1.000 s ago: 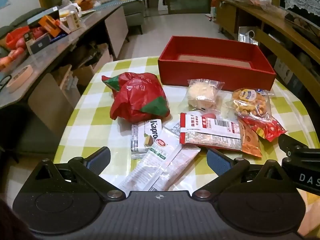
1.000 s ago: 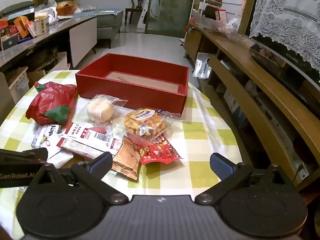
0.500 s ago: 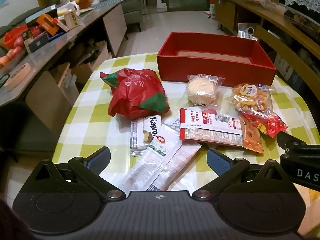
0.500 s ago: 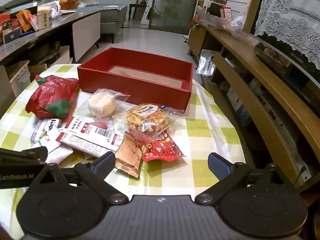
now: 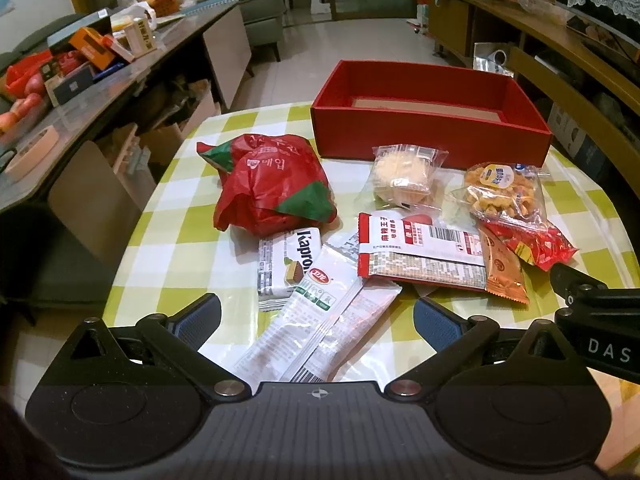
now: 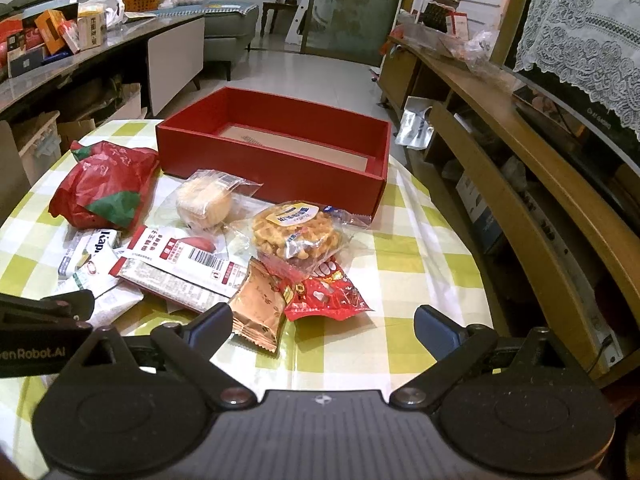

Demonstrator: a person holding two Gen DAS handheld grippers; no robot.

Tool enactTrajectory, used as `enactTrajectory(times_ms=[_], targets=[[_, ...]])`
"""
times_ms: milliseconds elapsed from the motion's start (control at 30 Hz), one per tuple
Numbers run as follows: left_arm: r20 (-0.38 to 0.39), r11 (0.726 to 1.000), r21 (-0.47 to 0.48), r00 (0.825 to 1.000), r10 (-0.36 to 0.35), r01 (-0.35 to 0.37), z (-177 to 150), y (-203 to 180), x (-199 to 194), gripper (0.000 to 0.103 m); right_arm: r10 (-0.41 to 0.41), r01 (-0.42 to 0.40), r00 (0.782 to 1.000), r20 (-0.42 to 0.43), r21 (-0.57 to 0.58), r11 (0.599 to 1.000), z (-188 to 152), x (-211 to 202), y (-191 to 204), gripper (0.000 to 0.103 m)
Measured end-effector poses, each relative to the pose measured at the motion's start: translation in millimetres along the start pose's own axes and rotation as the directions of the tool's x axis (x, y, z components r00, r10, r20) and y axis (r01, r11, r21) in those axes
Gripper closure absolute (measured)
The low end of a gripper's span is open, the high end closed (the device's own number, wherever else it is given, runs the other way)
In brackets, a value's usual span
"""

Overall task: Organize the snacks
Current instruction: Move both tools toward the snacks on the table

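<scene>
Your left gripper (image 5: 316, 316) spread wide, empty, hovering over white sachets (image 5: 320, 312); your right gripper (image 6: 322, 326) likewise wide, empty, above orange packet (image 6: 260, 308) and red packet (image 6: 324, 292). Beyond: barcode pack (image 5: 420, 252), Kapro wafer (image 5: 288, 260), fried-snack bag (image 6: 298, 232), wrapped bun (image 5: 404, 174), red-green bag (image 5: 272, 184). Farthest: red box (image 6: 276, 164), on checked table (image 6: 400, 264)

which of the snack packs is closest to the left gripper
The long white sachet with the red oval logo: its near end lies between the open left gripper fingers, while the other packets sit farther up the table.
</scene>
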State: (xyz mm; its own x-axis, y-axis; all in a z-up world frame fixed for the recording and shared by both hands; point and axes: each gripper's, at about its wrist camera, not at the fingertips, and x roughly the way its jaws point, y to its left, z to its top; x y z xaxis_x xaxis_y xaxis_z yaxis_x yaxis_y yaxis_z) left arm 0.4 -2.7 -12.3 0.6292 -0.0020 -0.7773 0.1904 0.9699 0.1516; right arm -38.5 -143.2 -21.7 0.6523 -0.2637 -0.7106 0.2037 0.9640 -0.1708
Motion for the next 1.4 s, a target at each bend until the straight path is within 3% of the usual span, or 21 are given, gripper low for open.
enactTrajectory(times_ms=[867, 1400], targets=[[-0.001, 1.0, 0.024, 1.0, -0.006, 0.006, -1, -2, 1, 0.0, 0.005, -0.005, 1.0, -0.018, -0.012, 1.0, -1, 5, 1, 0.0], [-0.011, 1.0, 0.018, 1.0, 0.012, -0.012, 3, 12, 6, 0.0, 0.055, -0.058, 0.997, -0.056, -0.04, 0.998, 0, 11, -1, 0.004]])
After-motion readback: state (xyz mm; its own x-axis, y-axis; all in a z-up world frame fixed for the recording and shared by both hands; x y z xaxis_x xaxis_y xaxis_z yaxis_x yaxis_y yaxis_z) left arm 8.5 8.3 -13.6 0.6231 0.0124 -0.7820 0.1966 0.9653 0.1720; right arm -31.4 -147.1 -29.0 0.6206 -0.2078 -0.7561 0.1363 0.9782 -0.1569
